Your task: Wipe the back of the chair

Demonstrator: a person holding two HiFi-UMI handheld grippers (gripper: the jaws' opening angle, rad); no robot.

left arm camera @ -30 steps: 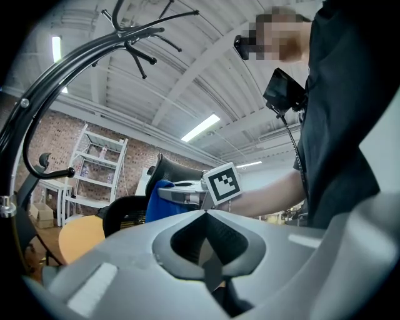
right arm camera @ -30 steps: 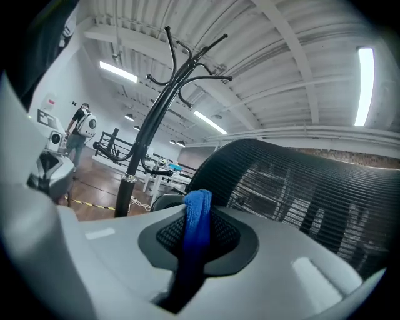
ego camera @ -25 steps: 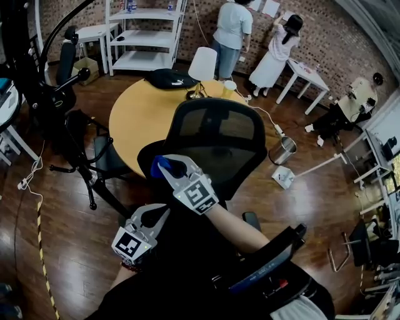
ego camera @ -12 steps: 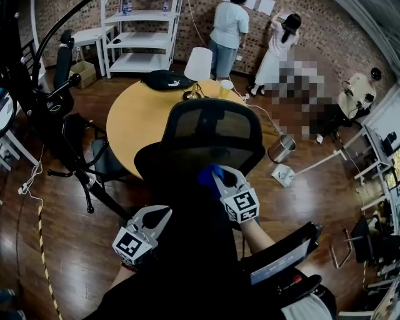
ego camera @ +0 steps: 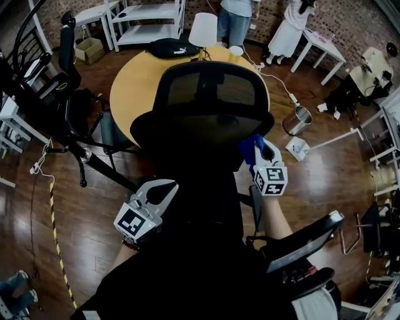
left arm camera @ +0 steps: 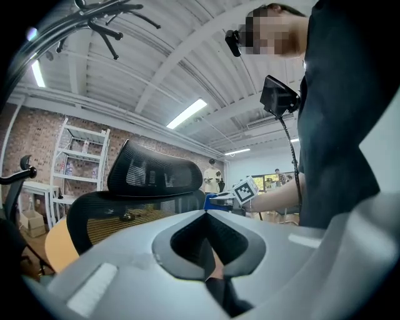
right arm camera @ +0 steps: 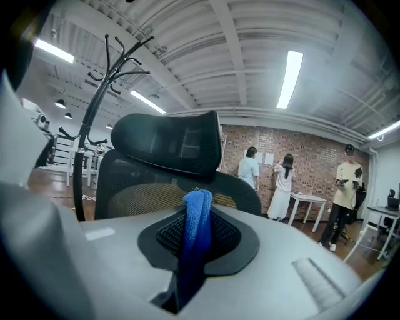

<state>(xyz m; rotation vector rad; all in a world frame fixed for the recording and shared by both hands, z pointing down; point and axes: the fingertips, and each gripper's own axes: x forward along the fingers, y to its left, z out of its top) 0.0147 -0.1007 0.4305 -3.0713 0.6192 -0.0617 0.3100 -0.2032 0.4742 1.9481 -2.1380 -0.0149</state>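
Note:
The black mesh office chair (ego camera: 203,128) stands in front of me with its headrest (ego camera: 211,87) uppermost. My right gripper (ego camera: 254,145) is at the right edge of the chair's back, shut on a blue cloth (ego camera: 249,147). In the right gripper view the blue cloth (right arm camera: 196,232) hangs clamped between the jaws, with the chair's back (right arm camera: 144,190) just beyond. Lower left, behind the chair, my left gripper (ego camera: 167,187) is held shut with nothing in it. Its own view shows the chair (left arm camera: 140,187) ahead and the blue cloth (left arm camera: 215,199) to the right.
A round yellow table (ego camera: 134,103) stands beyond the chair, carrying a black bag (ego camera: 169,47), a white lamp (ego camera: 206,29) and a cup (ego camera: 235,52). Another black chair (ego camera: 72,106) is at the left. At the right stands a metal bin (ego camera: 299,119). Two people (ego camera: 236,15) stand by the brick wall.
My right gripper has carried the blue cloth across the chair's back, from its left side to its right edge. The left gripper has stayed low and shut.

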